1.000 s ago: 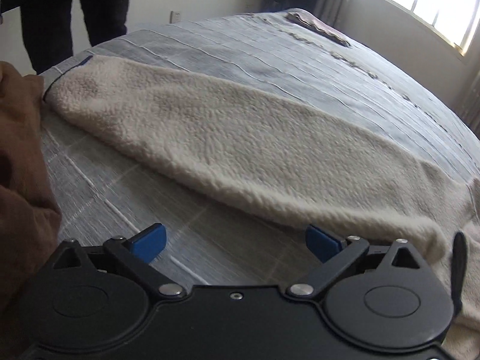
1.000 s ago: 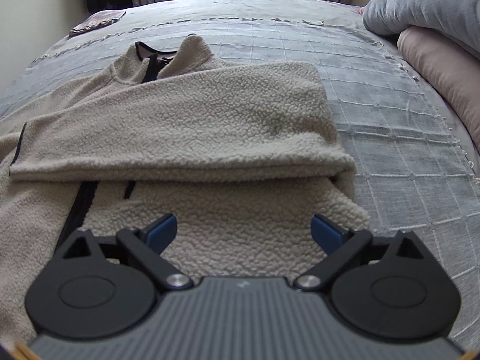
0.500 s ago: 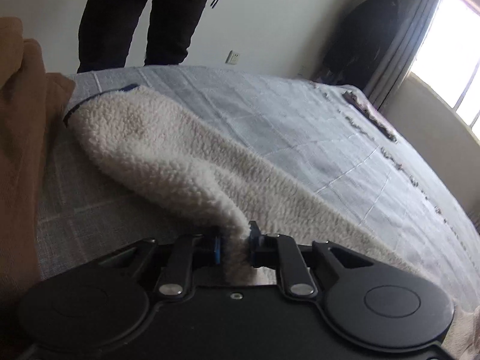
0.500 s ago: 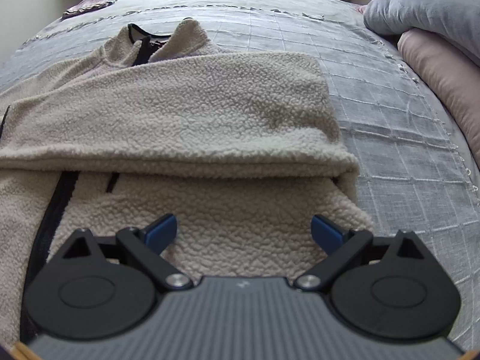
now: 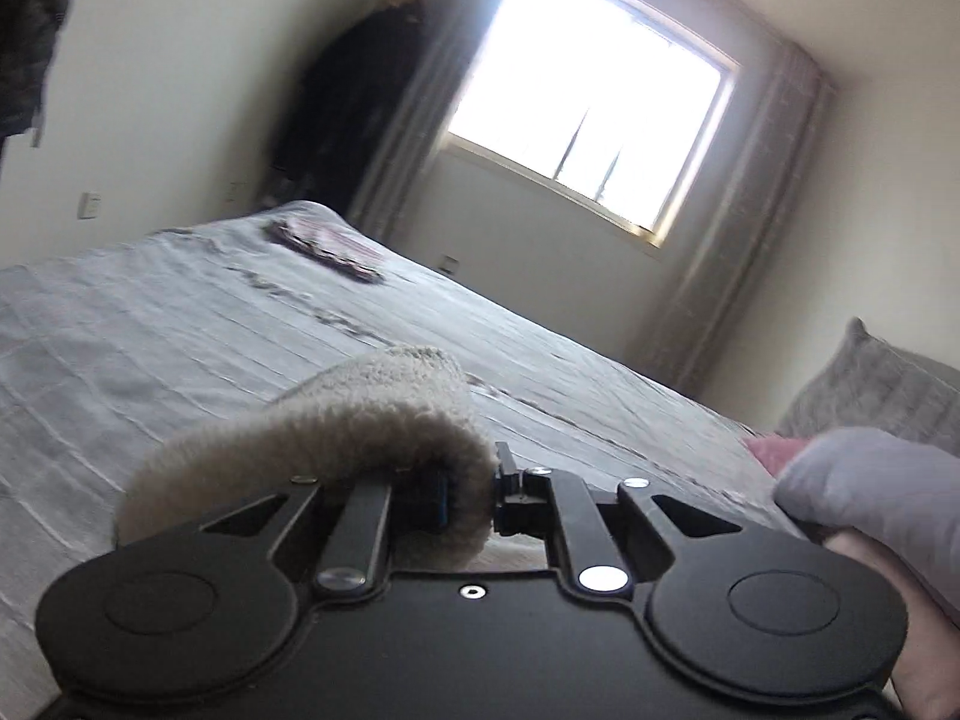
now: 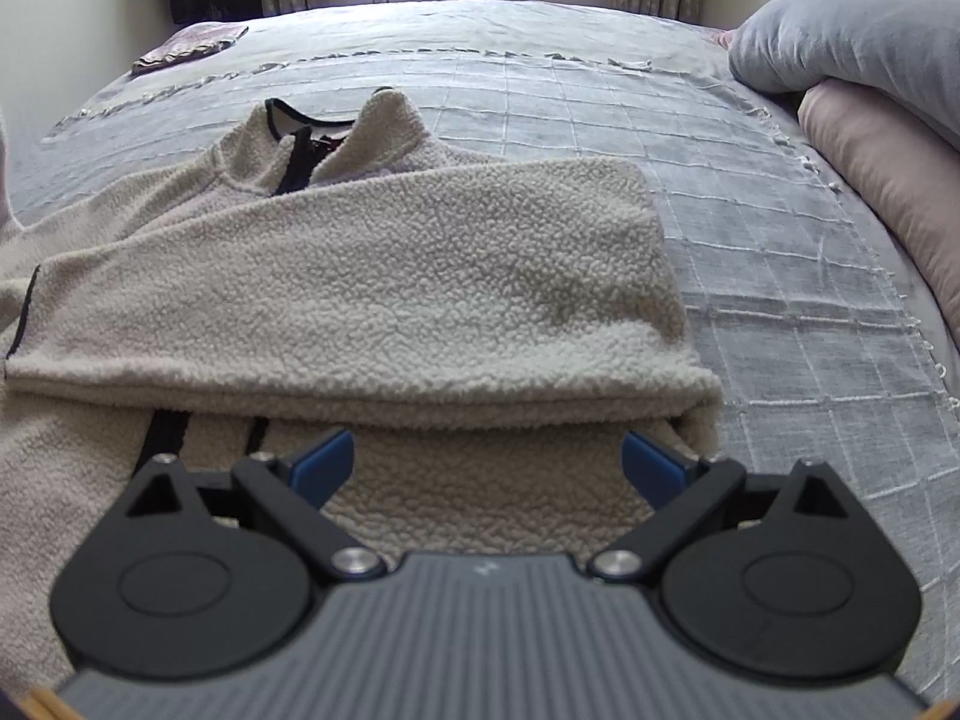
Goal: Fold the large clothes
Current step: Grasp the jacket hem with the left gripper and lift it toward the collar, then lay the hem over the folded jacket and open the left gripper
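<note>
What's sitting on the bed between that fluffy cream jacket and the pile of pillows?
Nothing. In the right wrist view, only bare grey checked bedspread lies between the fleece jacket and the pillows.

One cream fleece jacket [image 6: 372, 276] lay on one bed with a grey checked bedspread [image 6: 780, 312]. One folded patterned cloth [image 6: 189, 45] sat at the far left of the bed. Two rolled quilts were stacked at the right: one grey [image 6: 852, 54], one pink [image 6: 900, 180] beneath it. One grey pillow [image 5: 870, 390] stood at the far right. One window [image 5: 588, 96] was there, and one dark garment [image 5: 342, 114] hung left of it. Two grippers appeared: left gripper [image 5: 474, 489], right gripper [image 6: 487, 462].
</note>
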Available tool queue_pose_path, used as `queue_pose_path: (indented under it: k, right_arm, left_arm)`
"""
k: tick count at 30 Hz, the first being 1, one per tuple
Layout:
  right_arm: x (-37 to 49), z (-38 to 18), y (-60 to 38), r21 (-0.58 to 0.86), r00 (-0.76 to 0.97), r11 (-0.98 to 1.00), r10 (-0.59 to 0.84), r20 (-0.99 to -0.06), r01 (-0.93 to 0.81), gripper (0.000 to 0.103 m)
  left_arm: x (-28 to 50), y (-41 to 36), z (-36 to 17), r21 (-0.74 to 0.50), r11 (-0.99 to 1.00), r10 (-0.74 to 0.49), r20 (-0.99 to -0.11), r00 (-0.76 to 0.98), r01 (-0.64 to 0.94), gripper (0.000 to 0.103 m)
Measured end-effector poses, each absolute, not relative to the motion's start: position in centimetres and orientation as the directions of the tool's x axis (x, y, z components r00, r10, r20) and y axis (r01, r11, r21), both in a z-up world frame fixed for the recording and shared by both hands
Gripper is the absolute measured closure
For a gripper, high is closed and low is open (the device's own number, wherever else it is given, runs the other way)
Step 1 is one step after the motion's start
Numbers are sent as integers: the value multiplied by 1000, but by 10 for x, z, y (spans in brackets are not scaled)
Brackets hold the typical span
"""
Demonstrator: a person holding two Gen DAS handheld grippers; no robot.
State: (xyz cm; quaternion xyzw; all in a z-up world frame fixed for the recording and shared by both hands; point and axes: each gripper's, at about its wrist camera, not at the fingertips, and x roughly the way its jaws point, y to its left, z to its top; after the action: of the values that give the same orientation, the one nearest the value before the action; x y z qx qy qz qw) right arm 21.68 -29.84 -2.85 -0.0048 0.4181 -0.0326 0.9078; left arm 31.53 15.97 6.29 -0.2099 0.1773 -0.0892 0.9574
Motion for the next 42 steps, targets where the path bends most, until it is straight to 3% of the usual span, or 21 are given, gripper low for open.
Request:
queue_pose_path:
  k: [7,10,12,14,15,17,19,27,33,36,38,40,42]
  right_arm:
    - [216,-23,-295,-43,654,999,-52,-755,31,6]
    - [216,-22,-295,-35,657,999,-46,-753,30,5]
    - [217,-24,-294,-24,652,999,-39,-757,32,5]
    - [219,-26,-290,-23,642,999,-36,-766,29,5]
    - [219,-26,-287,-22,640,999,-32,-768,23,5]
    - [218,-22,-279,-11,642,1000,-5,-766,-5,5]
    - [219,-16,-267,-3,650,999,24,-760,-41,5]
    - [231,4,-181,-9,667,973,151,-729,-230,5]
    - [248,-4,-107,-127,659,913,180,-730,-389,5]
    - [261,-19,-86,-205,667,894,129,-733,-398,13]
    - [269,-26,-90,-257,687,898,66,-724,-357,30]
    - [272,-20,-115,-230,720,931,48,-692,-284,30]
    - [271,-11,-155,-116,735,974,65,-675,-193,30]
  left_arm:
    - [308,34,29,-413,840,-512,-388,767,352,90]
    - [308,-2,-8,-439,782,-621,-496,607,442,84]
    - [306,-22,-36,-410,774,-626,-607,489,483,79]
    - [293,-28,-47,-357,776,-613,-624,485,520,75]
    - [288,-22,-44,-348,768,-622,-605,497,538,71]
    - [278,-12,-33,-369,744,-649,-597,471,558,32]
    - [262,3,-20,-362,738,-659,-569,492,569,17]
    - [235,79,9,-154,831,-526,-531,664,535,17]
    - [267,125,-2,-131,912,-393,-548,738,389,17]
    - [287,132,-19,-145,933,-351,-572,741,330,20]
    - [293,138,-30,-176,935,-349,-597,722,307,49]
    - [297,141,-39,-210,932,-361,-620,697,296,53]
    - [294,140,-45,-199,924,-374,-639,672,326,56]
